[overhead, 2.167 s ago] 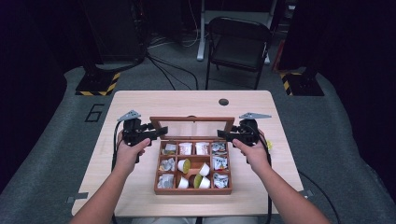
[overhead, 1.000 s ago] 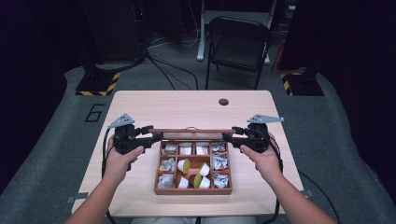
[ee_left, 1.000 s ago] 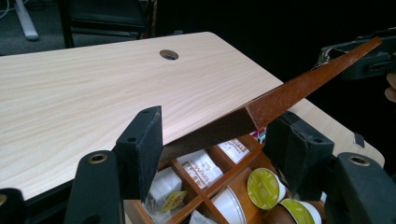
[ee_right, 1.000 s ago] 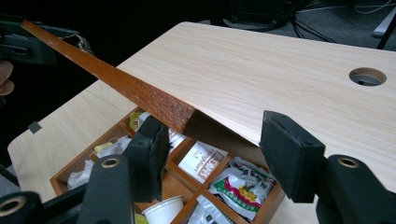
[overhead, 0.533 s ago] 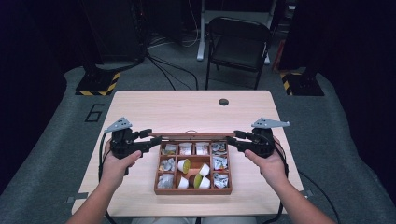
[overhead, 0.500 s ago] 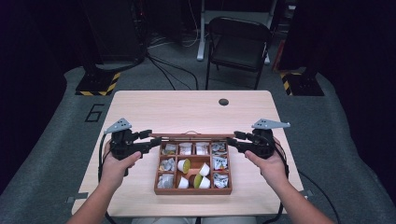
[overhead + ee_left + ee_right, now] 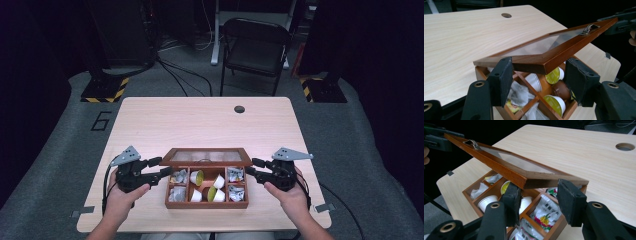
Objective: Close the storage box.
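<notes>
A wooden compartment box point(image 7: 206, 204) sits at the table's near edge, holding coffee pods point(image 7: 218, 181) and tea bags point(image 7: 235, 174). Its glass-paned lid point(image 7: 207, 156) hangs tilted, hinged at the back and raised at the front. My left gripper point(image 7: 159, 166) is at the lid's left end and my right gripper point(image 7: 251, 167) at its right end. In the left gripper view the lid's corner point(image 7: 541, 65) lies between my jaws, which have just been closing. In the right gripper view the lid's side rail point(image 7: 549, 182) spans my jaws, which have also been closing. Each gripper is shut on the lid.
The far half of the table point(image 7: 200, 125) is bare wood with a round cable hole point(image 7: 239, 109). A folding chair point(image 7: 255, 47) stands beyond the far edge. A person's hands point(image 7: 120, 197) come in from the bottom.
The lid has swung down from upright to a low tilt over the box. Both hands came toward the near edge and lower with it.
</notes>
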